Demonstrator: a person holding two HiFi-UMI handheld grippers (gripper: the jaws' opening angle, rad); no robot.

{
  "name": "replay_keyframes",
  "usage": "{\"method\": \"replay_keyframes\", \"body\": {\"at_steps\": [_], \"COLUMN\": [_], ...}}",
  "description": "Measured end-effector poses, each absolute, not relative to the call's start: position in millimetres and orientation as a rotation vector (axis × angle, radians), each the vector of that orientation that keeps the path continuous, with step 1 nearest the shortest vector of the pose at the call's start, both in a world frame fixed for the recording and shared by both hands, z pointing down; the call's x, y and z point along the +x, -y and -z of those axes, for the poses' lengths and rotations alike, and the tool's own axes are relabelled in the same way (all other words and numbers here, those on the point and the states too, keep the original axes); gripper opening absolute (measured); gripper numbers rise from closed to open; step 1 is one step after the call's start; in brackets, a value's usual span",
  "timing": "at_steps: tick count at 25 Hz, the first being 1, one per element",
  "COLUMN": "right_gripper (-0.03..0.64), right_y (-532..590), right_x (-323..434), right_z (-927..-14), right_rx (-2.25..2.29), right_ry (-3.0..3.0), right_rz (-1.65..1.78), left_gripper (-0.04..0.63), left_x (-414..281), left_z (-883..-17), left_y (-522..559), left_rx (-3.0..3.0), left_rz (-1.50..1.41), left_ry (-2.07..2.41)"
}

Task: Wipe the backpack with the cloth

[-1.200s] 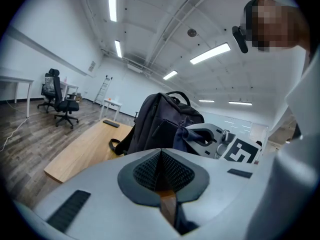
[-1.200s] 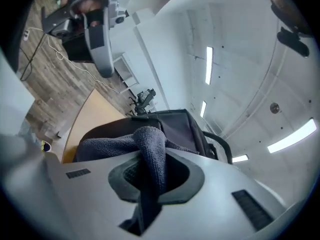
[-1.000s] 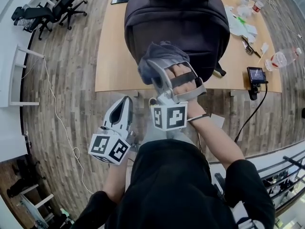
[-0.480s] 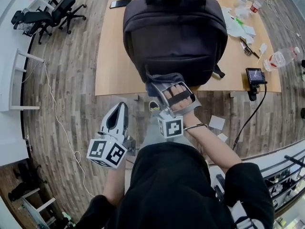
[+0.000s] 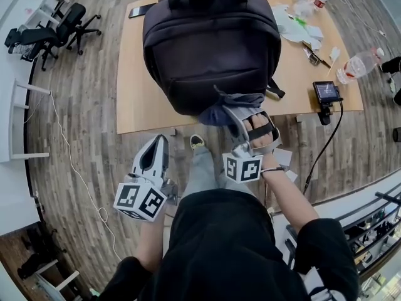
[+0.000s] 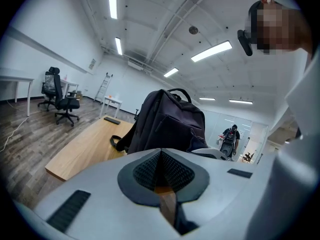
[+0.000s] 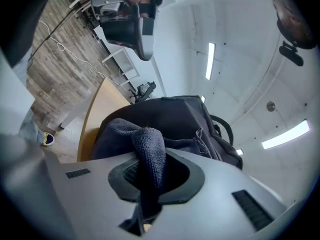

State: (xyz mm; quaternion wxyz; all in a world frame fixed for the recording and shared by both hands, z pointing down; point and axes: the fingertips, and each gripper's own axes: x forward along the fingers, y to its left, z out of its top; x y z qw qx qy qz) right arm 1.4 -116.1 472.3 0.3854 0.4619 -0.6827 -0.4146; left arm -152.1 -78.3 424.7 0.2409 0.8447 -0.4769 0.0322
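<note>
— What are the fingers doing?
— On the right gripper [image 5: 233, 110] they pinch the cloth [image 5: 219, 110]. On the left gripper [image 5: 156, 144] they're pressed together, empty, held short of the desk [image 5: 139, 86].
— What changed?
— The cloth slid down the backpack [image 5: 210, 49] to its bottom edge. That stroke looks finished; other areas probably still need wiping.

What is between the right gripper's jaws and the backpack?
The cloth. In the right gripper view, the right gripper clamps it, and it bunches up against the backpack.

No print can be read on the backpack [image 5: 210, 49] or anything round it.
</note>
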Motion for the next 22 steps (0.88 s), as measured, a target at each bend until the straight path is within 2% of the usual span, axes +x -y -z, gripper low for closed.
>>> {"method": "replay_keyframes", "body": {"at_steps": [8, 14, 22], "right_gripper": [0.037, 0.037, 0.037], "right_y": [118.3, 114.0, 104.8], "right_x": [74.0, 80.0, 74.3], "right_z": [-443.3, -451.3, -556.8], "right_rx": [1.469, 1.634, 1.617], "right_ry": [1.713, 1.768, 1.865], "right_rz": [0.866, 0.879, 0.450], "left_gripper": [0.015, 0.015, 0.015], "left_x": [-130.4, -125.7, -125.4], "left_z": [-432.0, -434.6, -435.0], "left_y": [81.1, 83.4, 84.7], "left_rx": [2.327, 2.320, 2.313], "left_rz": [-0.098, -0.114, -0.117], "left_ry": [1.250, 1.240, 1.243]}}
